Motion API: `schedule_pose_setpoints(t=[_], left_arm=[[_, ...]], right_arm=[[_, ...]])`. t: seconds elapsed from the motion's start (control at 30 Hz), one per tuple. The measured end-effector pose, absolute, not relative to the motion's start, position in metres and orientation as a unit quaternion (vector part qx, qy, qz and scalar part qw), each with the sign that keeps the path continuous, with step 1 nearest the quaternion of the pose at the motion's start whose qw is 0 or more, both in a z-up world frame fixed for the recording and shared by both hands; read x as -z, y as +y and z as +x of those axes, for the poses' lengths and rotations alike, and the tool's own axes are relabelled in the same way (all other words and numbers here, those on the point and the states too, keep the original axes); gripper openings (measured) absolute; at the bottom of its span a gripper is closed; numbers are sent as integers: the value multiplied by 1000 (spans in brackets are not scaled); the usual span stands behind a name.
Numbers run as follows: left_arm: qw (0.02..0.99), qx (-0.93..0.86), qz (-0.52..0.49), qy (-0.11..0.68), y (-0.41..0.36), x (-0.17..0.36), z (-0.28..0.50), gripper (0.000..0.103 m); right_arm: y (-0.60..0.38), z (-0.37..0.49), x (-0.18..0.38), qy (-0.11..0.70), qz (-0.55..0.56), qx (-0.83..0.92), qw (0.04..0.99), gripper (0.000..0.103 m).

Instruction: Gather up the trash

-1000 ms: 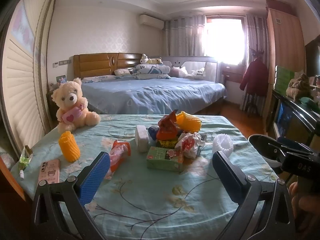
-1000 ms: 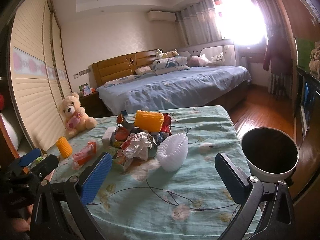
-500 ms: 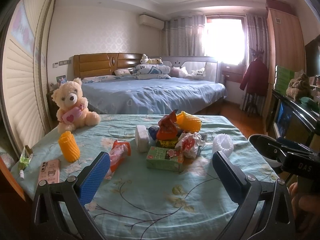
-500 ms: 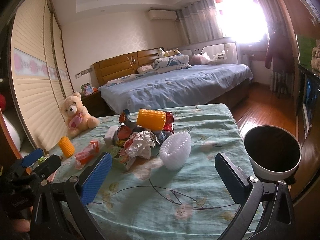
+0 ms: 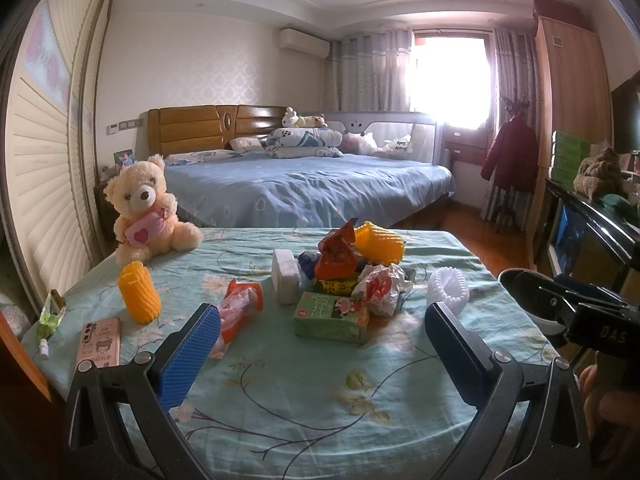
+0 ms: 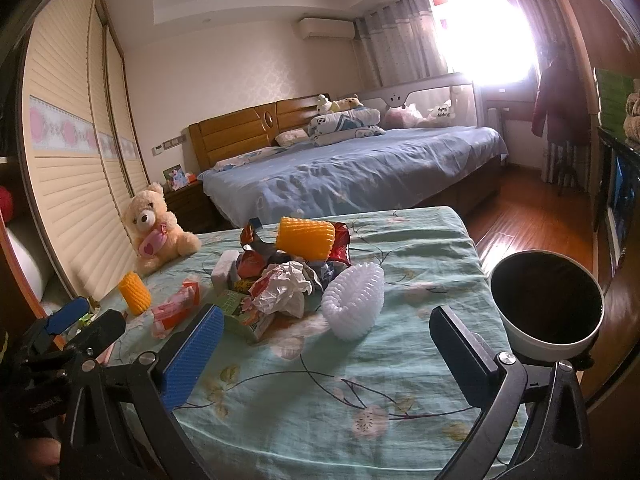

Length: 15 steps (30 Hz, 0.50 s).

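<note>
A: Both claws spread wide with nothing in them, right? Left claw (image 5: 320, 344) and right claw (image 6: 324, 352) are both low over the near edge of the tabletop (image 6: 400, 392).

B: Yep. Just past them is the trash pile: green carton (image 5: 332, 318), crumpled paper (image 6: 286, 288), white foam net (image 6: 354, 300), red wrapper (image 5: 336, 256), yellow net (image 6: 306, 238) on top.

A: And the bin (image 6: 548, 306)?

B: Off the tabletop's right edge, dark inside. Another yellow net (image 5: 138, 294), a phone (image 5: 100, 340) and a teddy (image 5: 144, 208) sit left; bed (image 5: 312, 188) behind.
</note>
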<state>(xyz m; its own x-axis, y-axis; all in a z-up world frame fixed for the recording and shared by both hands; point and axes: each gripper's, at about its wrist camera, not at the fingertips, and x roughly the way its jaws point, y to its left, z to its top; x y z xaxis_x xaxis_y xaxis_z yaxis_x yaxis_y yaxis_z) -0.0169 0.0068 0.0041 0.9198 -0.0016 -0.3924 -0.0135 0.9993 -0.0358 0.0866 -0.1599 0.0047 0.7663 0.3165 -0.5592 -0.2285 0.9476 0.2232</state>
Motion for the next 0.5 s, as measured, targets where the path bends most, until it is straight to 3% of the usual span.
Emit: schedule_pose_setpoints(t=[0.5], left_arm=[[979,-3,-19,201,7,-3,-17,102]], right_arm=[[-160,87,-4,311,71,-146,937,103]])
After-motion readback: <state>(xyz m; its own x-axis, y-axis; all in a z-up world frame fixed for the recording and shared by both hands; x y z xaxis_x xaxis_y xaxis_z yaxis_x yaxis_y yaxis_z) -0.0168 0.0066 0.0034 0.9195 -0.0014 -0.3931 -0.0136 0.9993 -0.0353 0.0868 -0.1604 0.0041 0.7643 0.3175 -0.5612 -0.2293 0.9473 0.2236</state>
